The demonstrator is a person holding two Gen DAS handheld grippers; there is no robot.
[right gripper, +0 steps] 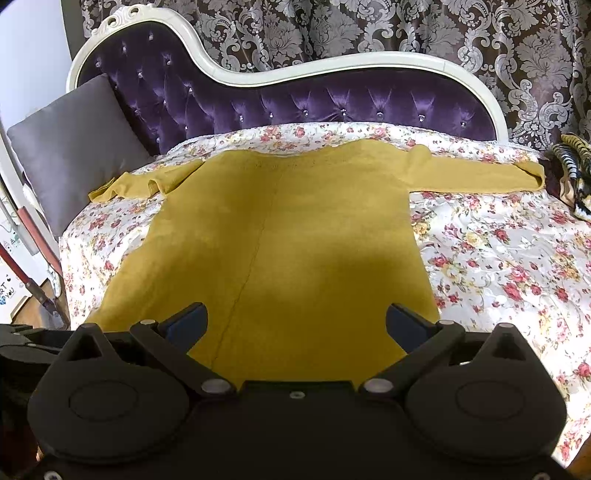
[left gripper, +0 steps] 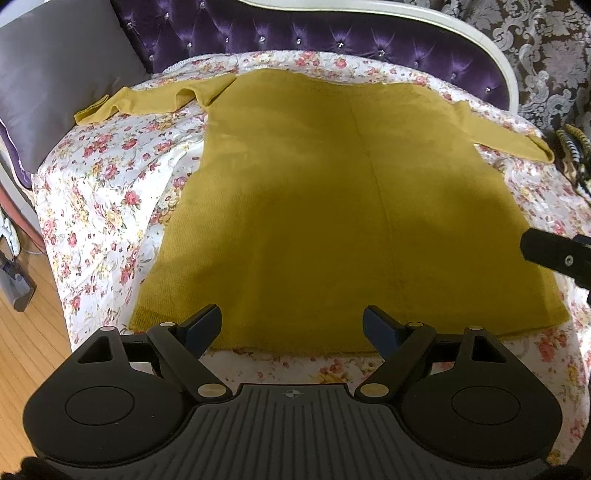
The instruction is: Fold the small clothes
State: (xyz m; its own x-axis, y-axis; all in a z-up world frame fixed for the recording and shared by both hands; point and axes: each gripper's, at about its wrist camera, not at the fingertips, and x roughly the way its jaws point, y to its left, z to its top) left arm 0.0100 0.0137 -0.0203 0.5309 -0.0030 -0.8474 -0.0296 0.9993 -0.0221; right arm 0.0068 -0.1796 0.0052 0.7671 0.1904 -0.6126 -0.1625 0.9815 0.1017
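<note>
Fingers of the left black two-finger gripper (left gripper: 292,325) stand spread wide with nothing between them, poised above the near hem of the mustard-yellow knitted long-sleeved sweater (left gripper: 332,221). The right black two-finger gripper (right gripper: 297,325) is likewise spread wide and holds nothing, with the sweater's (right gripper: 280,240) lower body showing in the gap between its blue-padded fingers (right gripper: 406,325). In the left wrist view a black part of the right gripper enters at the sweater's right edge.

That sweater lies flat and spread out on the white quilted bedspread with red and yellow flowers (right gripper: 517,258), hem nearest, neckline farthest, a faint crease running down its middle. Its sleeves stretch out to both sides; the left sleeve (left gripper: 147,103) is rumpled, the right sleeve (right gripper: 480,177) lies straighter.

Beyond the left sleeve a grey square cushion (right gripper: 77,147) leans against the purple button-tufted headrest with white carved frame (right gripper: 332,107). Past the right sleeve's cuff sits a striped black-and-yellow cloth (right gripper: 572,173). Farthest behind hangs the brown curtain with silver damask pattern (right gripper: 369,29).
</note>
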